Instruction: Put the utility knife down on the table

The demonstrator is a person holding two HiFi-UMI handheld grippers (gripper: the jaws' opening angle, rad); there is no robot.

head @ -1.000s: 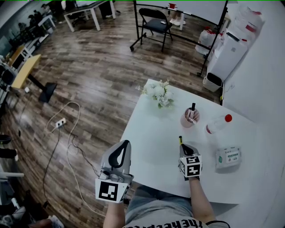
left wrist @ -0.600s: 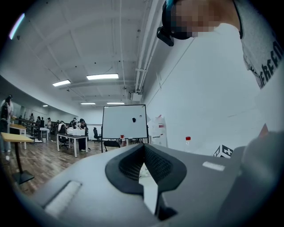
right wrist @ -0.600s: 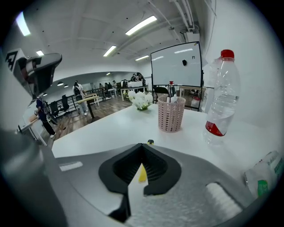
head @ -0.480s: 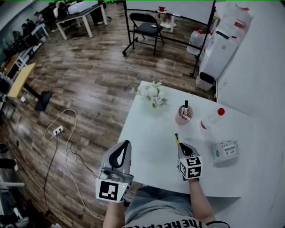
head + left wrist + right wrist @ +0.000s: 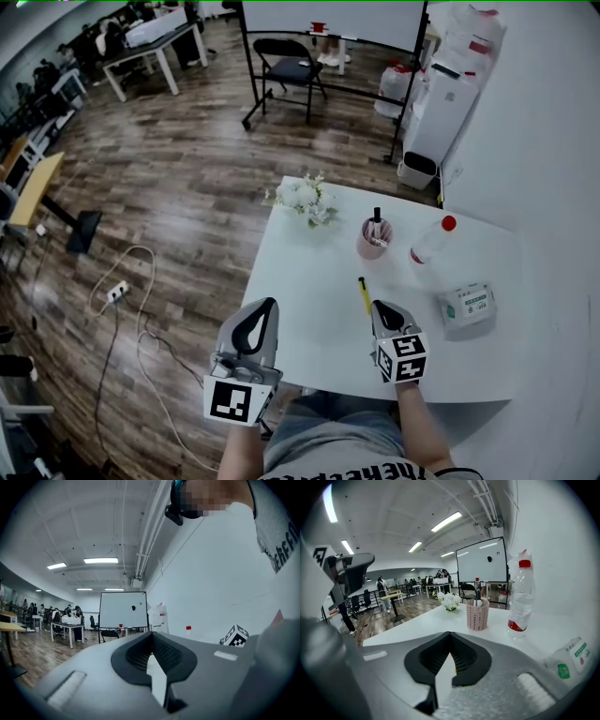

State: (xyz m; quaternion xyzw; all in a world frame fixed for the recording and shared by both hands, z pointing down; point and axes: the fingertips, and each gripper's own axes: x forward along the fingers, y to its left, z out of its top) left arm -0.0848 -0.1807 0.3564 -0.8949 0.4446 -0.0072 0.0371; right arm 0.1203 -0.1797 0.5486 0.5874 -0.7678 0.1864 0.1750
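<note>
A slim yellow and black utility knife [image 5: 363, 294] lies on the white table [image 5: 309, 281], just ahead and to the left of my right gripper [image 5: 380, 307]. I see no contact between them. In the right gripper view the right gripper [image 5: 450, 633] has its jaws closed together with nothing between them, and the knife is out of sight there. My left gripper [image 5: 260, 309] hovers off the table's front left edge, over the floor. In the left gripper view the left gripper [image 5: 151, 634] is shut and empty.
On the far half of the table stand white flowers [image 5: 302, 197], a pink mesh cup [image 5: 373, 237] with pens and a red-capped water bottle [image 5: 429, 242]. A tissue pack [image 5: 468, 306] lies to the right. A cable runs over the wooden floor [image 5: 178, 206] at left.
The knife stuck out from the right gripper's tip before; now it lies on the table beside that tip, with the gripper drawn back slightly. The left gripper has hardly moved.
</note>
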